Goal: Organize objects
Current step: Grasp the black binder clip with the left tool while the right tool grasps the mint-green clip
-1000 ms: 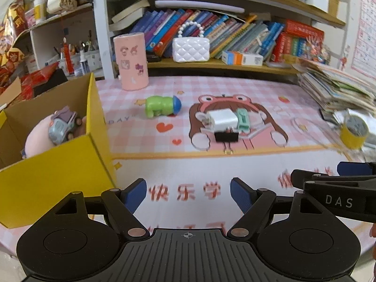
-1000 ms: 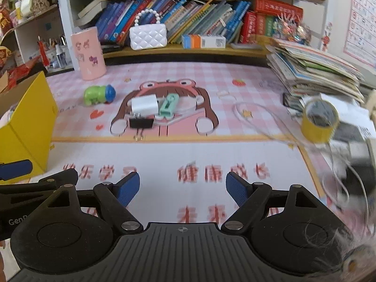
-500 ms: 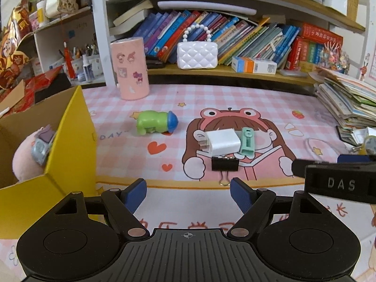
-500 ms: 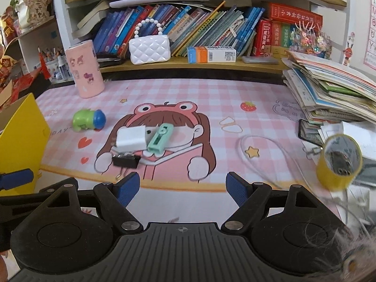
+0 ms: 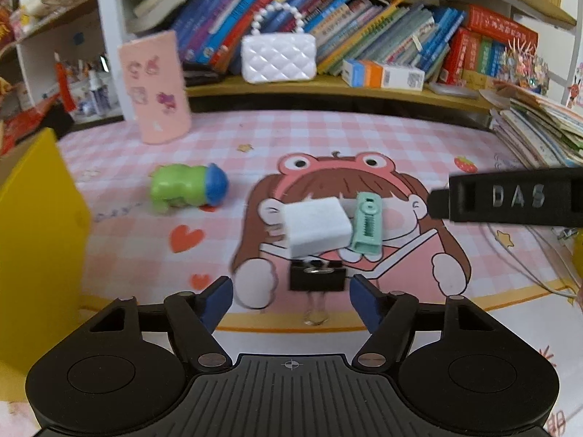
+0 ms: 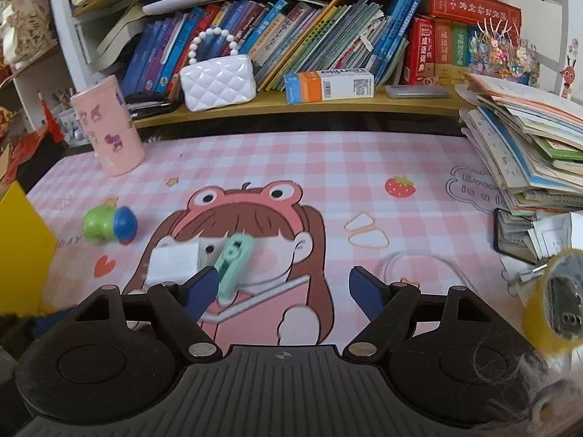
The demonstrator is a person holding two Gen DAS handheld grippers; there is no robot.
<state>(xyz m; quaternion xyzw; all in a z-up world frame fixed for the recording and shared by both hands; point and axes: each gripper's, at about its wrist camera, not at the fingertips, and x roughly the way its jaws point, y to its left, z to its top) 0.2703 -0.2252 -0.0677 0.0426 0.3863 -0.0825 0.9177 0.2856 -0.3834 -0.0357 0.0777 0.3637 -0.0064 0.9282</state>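
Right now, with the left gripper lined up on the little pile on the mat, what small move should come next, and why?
Probably ease the left gripper forward and down onto the black binder clip. Its jaws are closing, but nothing is between them yet. The clip lies just ahead of the fingertips, nearest of the pile, in front of the white charger and the green clip.

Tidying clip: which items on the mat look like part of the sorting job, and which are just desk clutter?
Likely part of the job:
- black binder clip
- white charger
- mint green clip
- green toy
- yellow box

Lying about:
- white handbag
- pink cup
- book stack
- yellow tape roll
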